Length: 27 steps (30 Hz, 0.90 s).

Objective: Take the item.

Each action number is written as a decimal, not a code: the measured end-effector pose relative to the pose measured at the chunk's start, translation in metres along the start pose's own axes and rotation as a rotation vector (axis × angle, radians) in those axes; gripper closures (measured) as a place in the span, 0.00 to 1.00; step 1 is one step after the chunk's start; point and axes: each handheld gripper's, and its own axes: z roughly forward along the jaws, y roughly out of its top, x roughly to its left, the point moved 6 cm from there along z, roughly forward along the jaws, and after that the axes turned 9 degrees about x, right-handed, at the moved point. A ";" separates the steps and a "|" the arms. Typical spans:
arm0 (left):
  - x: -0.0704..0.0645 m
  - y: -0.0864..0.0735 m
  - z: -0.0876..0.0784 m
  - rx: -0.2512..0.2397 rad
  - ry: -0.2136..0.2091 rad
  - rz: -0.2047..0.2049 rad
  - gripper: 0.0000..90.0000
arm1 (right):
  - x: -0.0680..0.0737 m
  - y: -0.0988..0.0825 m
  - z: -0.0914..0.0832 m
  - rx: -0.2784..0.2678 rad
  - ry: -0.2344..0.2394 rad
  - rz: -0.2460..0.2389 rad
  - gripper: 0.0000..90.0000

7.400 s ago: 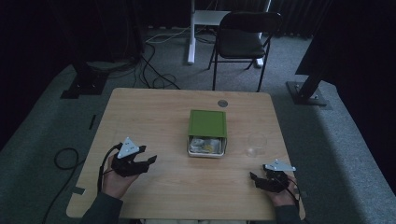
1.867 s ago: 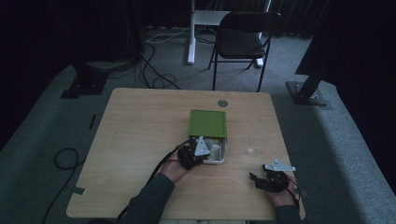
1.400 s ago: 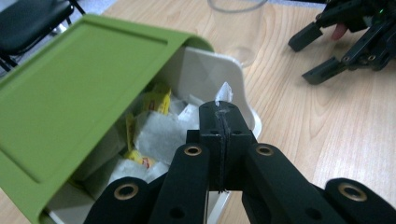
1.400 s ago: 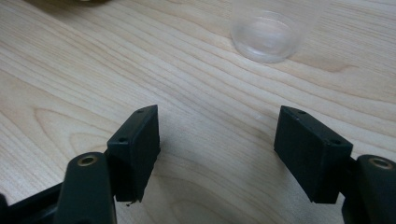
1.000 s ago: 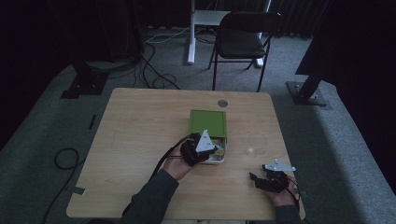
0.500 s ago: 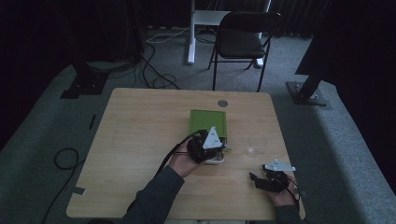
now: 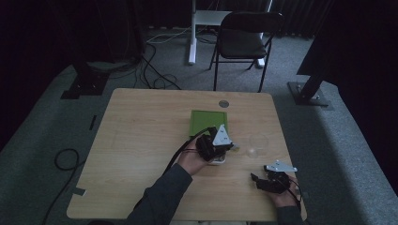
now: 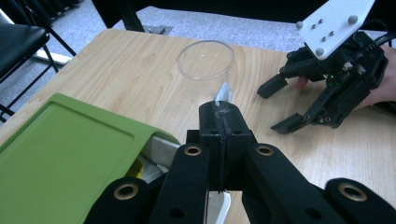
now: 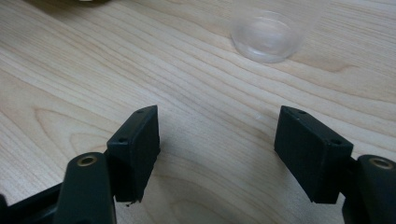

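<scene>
A green box (image 7: pixel 205 122) stands mid-table, its lid (image 8: pixel 70 154) partly slid off a white tray (image 8: pixel 161 148) with things inside. Right of it stands a clear plastic cup (image 7: pixel 256 144), upright and empty in the left gripper view (image 8: pixel 205 58). My left gripper (image 7: pixel 233 148) hovers between box and cup, shut on a small silvery packet (image 8: pixel 224 93) whose tip sticks out past the jaws (image 8: pixel 219 116). My right gripper (image 7: pixel 257 180) rests on the table near the front right edge, open, with bare wood between its fingers (image 9: pixel 217 144). It faces the cup (image 9: pixel 271 37).
A round metal grommet (image 7: pixel 224 103) sits near the table's far edge. A black folding chair (image 7: pixel 244 42) and a white desk leg (image 7: pixel 191 33) stand beyond the table. Cables lie on the carpet at the left.
My left gripper has moved from the box's front edge to the right, towards the cup, with the packet in its jaws. The right gripper has stayed put.
</scene>
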 end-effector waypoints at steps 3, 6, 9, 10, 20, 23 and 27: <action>0.000 0.002 0.002 0.001 0.001 0.001 1.00 | 0.000 0.000 0.000 0.000 0.000 0.000 0.34; 0.002 0.005 0.007 0.003 -0.002 -0.002 1.00 | 0.000 0.000 0.000 0.000 -0.001 0.000 0.34; 0.003 0.006 0.009 0.008 -0.002 -0.004 1.00 | 0.000 0.000 0.000 0.000 -0.001 -0.001 0.34; 0.004 0.007 0.011 0.015 -0.003 -0.001 1.00 | 0.000 0.000 0.000 0.000 -0.001 0.000 0.34; 0.001 0.022 0.018 0.013 -0.012 0.015 1.00 | 0.000 0.000 0.000 0.000 0.000 0.001 0.33; 0.000 0.028 0.021 0.016 -0.018 0.022 1.00 | 0.000 0.000 0.000 -0.001 0.001 0.000 0.33; 0.000 0.033 0.024 0.017 -0.023 0.025 1.00 | 0.001 0.000 0.000 0.000 0.001 -0.003 0.33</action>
